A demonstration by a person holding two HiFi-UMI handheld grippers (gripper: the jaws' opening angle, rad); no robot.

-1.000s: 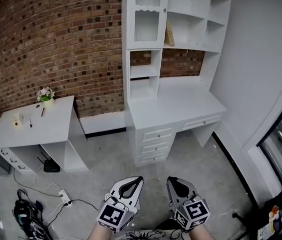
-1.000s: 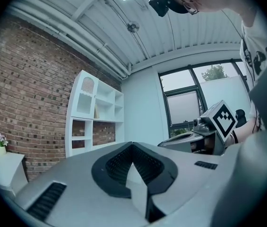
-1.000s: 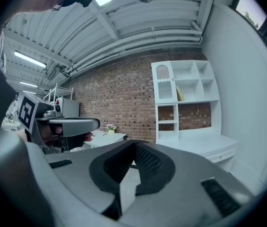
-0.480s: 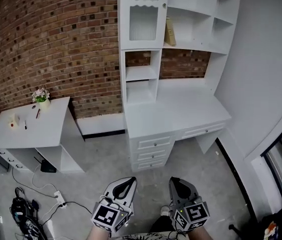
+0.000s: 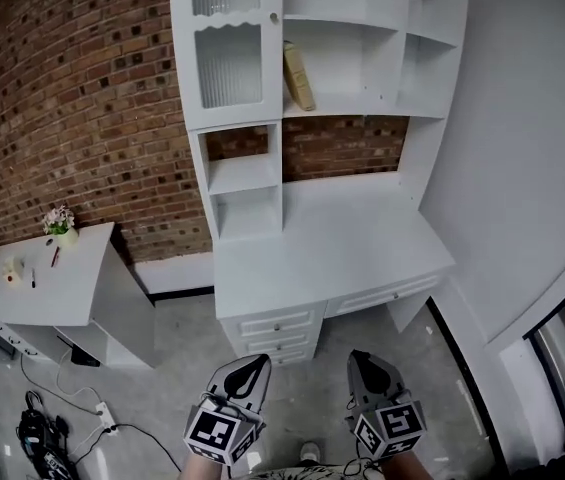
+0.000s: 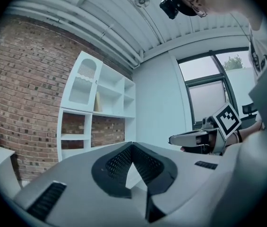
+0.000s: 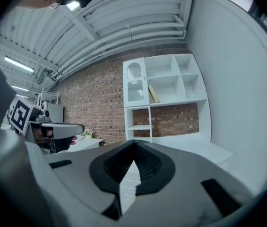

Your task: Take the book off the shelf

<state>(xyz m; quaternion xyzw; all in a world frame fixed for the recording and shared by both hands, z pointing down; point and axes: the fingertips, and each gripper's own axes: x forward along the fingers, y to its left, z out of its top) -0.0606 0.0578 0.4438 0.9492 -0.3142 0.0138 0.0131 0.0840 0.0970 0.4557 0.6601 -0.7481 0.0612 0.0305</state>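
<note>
- Book (image 5: pixel 298 76) leans on the upper shelf (image 5: pixel 362 106), well away (approach needed first).
- Left gripper (image 5: pixel 253 362) and right gripper (image 5: pixel 361 358): jaws closed, empty; best opened before reaching.

Shelf unit (image 5: pixel 402 68) cropped at top; small items (image 5: pixel 10 275) on side table (image 5: pixel 77 283) unidentifiable.
</note>
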